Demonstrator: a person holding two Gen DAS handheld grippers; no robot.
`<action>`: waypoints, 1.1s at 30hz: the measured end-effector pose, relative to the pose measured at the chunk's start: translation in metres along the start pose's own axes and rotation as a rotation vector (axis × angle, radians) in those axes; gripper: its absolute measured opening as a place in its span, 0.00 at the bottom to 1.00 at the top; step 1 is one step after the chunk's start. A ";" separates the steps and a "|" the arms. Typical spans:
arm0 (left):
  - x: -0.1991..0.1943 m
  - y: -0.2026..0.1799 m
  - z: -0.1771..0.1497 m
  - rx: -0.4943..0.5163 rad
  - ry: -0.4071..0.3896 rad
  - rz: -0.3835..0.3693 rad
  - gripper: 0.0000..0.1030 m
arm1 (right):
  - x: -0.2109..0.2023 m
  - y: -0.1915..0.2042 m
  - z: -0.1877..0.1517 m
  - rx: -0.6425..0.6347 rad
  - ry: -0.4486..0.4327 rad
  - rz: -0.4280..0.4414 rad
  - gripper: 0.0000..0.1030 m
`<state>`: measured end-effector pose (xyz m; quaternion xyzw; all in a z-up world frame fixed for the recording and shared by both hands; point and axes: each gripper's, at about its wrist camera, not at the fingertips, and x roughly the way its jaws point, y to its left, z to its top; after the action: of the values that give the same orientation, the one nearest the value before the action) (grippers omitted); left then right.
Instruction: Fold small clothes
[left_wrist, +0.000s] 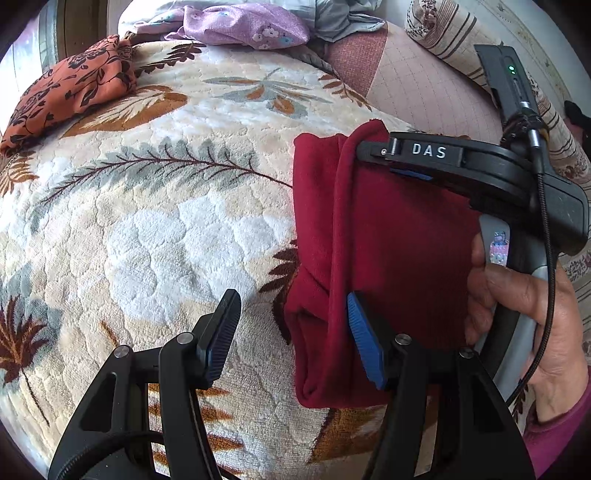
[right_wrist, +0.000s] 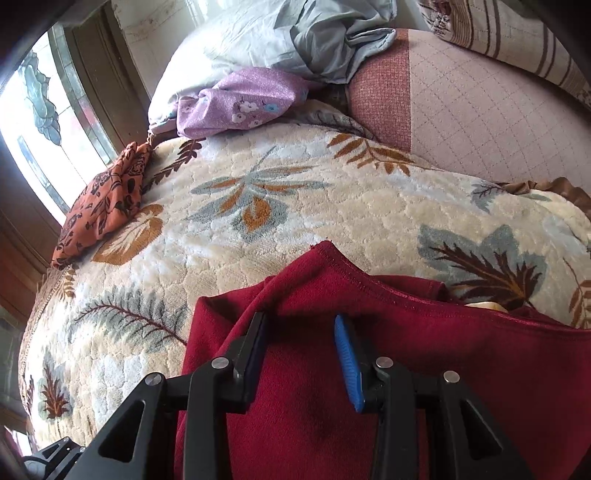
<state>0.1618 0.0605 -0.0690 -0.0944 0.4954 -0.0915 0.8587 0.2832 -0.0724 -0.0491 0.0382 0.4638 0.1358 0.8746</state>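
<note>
Red garment (left_wrist: 388, 258) partly folded on bed (left_wrist: 166, 229), right of centre. Left hand-held gripper (left_wrist: 291, 343) apart at near-left edge; right hand-held gripper (right_wrist: 301, 354) apart over far fold. Next probably: pinch edge, fold across.

The red garment (right_wrist: 369, 387) runs off the bottom and right edges of the right wrist view, so its full outline cannot be told. In the left wrist view the right gripper (left_wrist: 399, 162) covers the garment's far right part, and its lower finger is mostly hidden behind the upper one. A pale object (right_wrist: 484, 305) peeks from behind the garment's top hem, too little showing to identify.
</note>
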 end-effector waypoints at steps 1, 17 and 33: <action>-0.001 0.000 0.000 0.001 -0.002 0.000 0.58 | -0.004 -0.001 -0.001 0.010 -0.003 0.012 0.35; 0.000 0.003 -0.003 -0.005 0.004 -0.016 0.59 | 0.005 0.011 -0.005 0.059 0.032 0.060 0.47; 0.004 0.012 -0.003 -0.068 0.028 -0.097 0.60 | 0.047 0.056 0.000 -0.152 0.156 -0.107 0.89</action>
<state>0.1621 0.0713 -0.0768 -0.1462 0.5051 -0.1175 0.8425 0.2974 -0.0058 -0.0758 -0.0635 0.5201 0.1262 0.8423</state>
